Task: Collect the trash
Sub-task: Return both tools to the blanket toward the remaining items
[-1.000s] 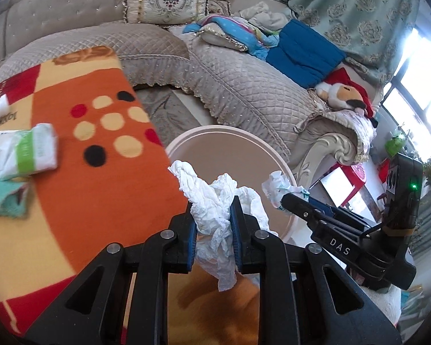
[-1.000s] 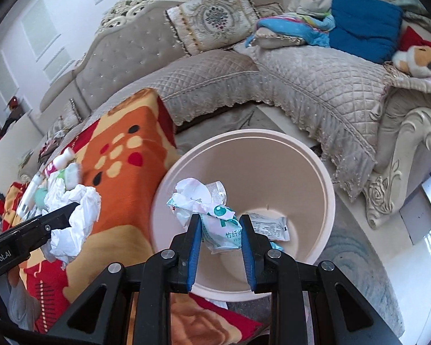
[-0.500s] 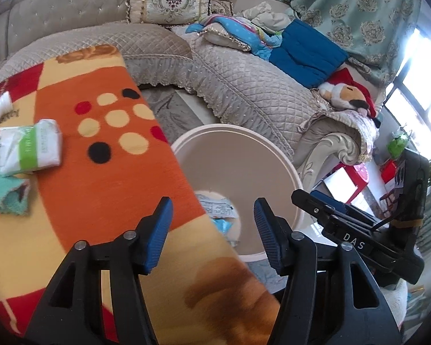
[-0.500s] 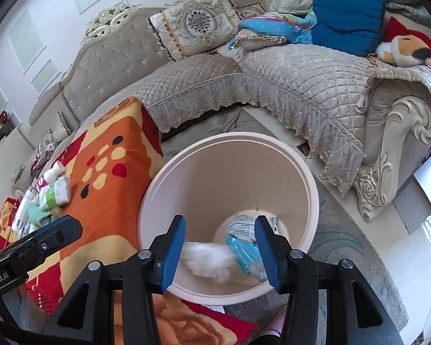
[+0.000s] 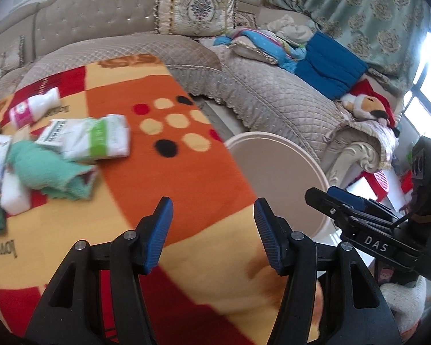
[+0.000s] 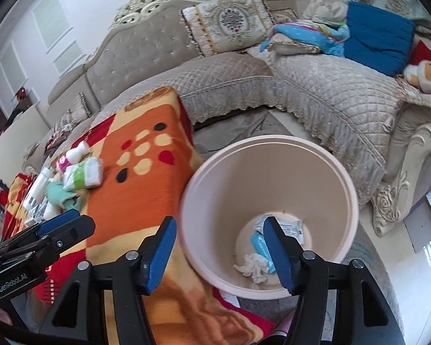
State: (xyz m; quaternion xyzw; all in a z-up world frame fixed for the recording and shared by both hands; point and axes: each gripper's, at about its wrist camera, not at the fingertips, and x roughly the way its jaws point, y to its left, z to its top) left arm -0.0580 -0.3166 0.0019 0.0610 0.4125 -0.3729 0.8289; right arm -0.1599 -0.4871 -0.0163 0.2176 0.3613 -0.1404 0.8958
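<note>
Hanging over the orange blanket (image 5: 169,178), the left gripper (image 5: 212,230) is spreading its jaws wide and gripping nothing; the right gripper (image 6: 219,254) is also gaping and bare, just above one pink bin (image 6: 273,178); "DAS" and "GenRobot.AI" are showing on the two tools. Inside the bin are lying one white tissue wad (image 6: 251,267), one blue packet (image 6: 258,244) and one white wrapper (image 6: 291,228); more trash is waiting far left: one green-striped pack (image 5: 97,138), one pink-label bottle (image 5: 33,109), one green cloth (image 5: 47,172).
</note>
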